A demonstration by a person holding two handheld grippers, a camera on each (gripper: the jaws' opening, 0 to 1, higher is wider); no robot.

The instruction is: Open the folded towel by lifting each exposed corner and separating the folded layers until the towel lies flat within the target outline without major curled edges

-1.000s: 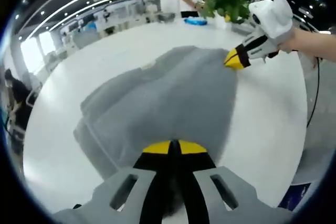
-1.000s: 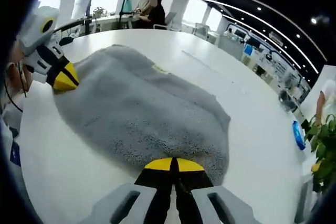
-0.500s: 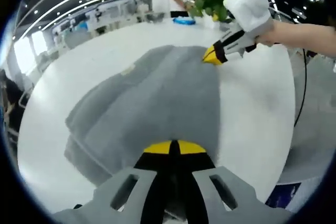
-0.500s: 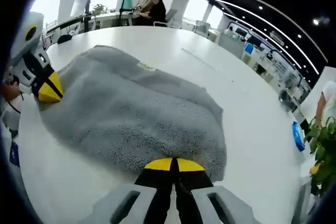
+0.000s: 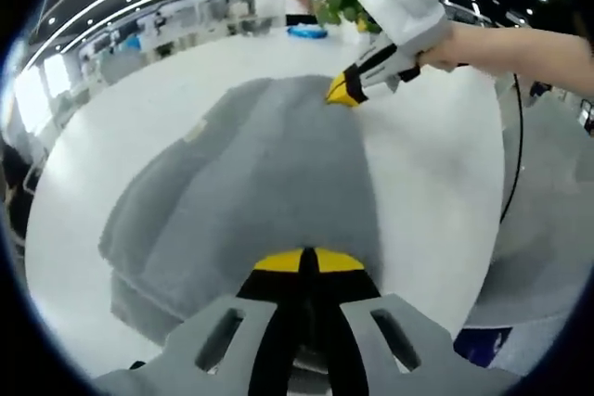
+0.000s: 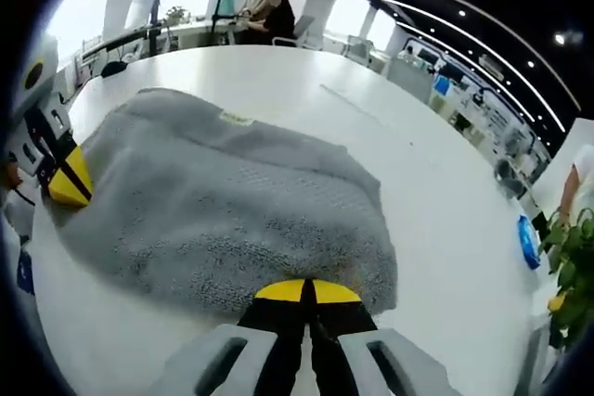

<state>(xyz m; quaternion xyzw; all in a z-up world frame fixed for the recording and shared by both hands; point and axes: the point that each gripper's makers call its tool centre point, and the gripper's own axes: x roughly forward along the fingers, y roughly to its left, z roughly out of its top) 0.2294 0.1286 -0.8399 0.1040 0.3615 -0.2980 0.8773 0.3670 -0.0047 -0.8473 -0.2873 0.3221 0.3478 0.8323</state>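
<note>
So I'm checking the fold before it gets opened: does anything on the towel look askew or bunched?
Nothing is spilled or damaged. The grey towel is still doubled over, its lower layer sticking out unevenly along one side, with both grippers shut on opposite corners.

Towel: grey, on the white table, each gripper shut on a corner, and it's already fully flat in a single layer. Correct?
Not quite. The grey towel is still folded: the left gripper view shows a second layer under its near-left edge. The rest holds: it lies on the white table, with the left gripper and right gripper each shut on a corner.
</note>
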